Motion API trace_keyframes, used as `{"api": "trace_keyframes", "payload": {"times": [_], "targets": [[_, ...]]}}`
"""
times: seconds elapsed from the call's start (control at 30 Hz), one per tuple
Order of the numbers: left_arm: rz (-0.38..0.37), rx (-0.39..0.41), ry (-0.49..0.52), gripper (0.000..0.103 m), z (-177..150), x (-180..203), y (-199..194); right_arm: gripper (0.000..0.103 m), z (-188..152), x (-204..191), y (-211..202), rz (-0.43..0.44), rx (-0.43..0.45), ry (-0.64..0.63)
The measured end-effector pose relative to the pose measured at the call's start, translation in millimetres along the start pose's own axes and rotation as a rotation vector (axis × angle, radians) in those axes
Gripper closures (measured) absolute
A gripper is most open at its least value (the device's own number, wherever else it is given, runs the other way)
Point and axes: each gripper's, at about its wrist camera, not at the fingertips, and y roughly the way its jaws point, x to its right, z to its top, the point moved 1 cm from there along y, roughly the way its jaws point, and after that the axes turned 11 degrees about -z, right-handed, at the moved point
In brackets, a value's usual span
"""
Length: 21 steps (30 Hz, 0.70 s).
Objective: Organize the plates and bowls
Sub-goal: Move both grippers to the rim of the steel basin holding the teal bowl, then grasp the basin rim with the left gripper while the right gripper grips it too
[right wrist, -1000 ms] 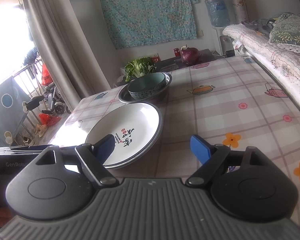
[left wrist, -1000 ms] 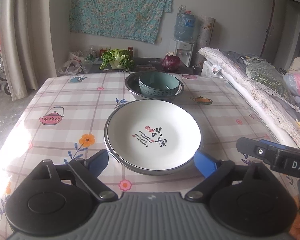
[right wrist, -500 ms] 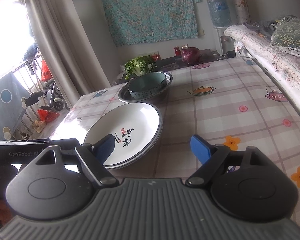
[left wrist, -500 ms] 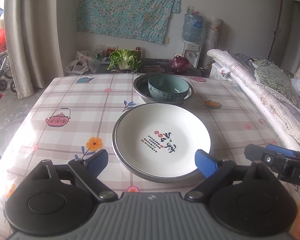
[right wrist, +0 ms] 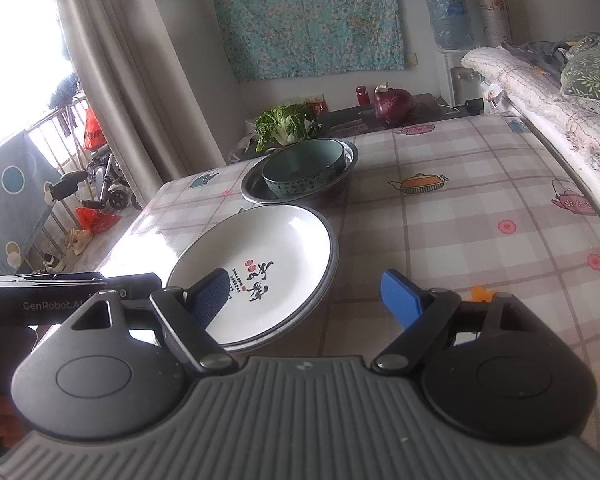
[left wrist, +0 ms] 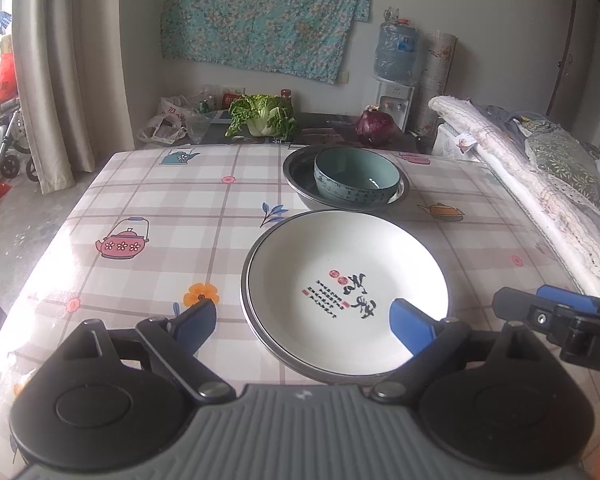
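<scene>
Both grippers are up above the near edge of the table (left wrist: 148, 196), and neither has anything in it. The left gripper (left wrist: 304, 322) has its two blue fingers spread wide apart, one finger (left wrist: 194, 322) over the checked tablecloth beside the orange flower print, the other over the near right part of the white plate (left wrist: 346, 288). No contact there that I can make out; the fingers hang above the plate rather than on it.

Over to the right gripper (right wrist: 314, 294): same story, fingers wide apart, nothing between them. Its left finger (right wrist: 210, 292) sits in front of the plate's near edge (right wrist: 260, 264), its right finger over bare tablecloth. The body of the left gripper shows at the far left of the right wrist view, and the right gripper pokes in at the right edge of the left wrist view (left wrist: 556, 316), so the two are side by side.

The white plate, with red and black writing in its middle, rests in a metal-rimmed dish of about the same width. Just behind it, touching or nearly so, a green bowl (left wrist: 356, 178) sits upright inside a wider metal bowl (left wrist: 296, 172). Beyond the table's far edge lie a leafy cabbage (left wrist: 262, 116) and a purple onion (left wrist: 376, 128).
</scene>
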Motion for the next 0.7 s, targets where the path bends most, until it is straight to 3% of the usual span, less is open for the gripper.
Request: {"api": "trace_keyframes", "payload": {"times": [0.23,0.5,0.7], "targets": [[-0.016,0.023,0.014,0.008,21.8,-11.0,12.2,0.02,22.3,-1.8,19.7,0.014,0.001,-0.011],[-0.085,0.08,-0.007,0.01,85.4,-41.9,49.2,0.02,82.9,11.5,68.4,0.02,0.014,0.0],[-0.108,0.05,-0.046,0.028,121.2,-63.7,101.2,0.027,117.8,26.8,127.1,0.016,-0.036,0.041]]}}
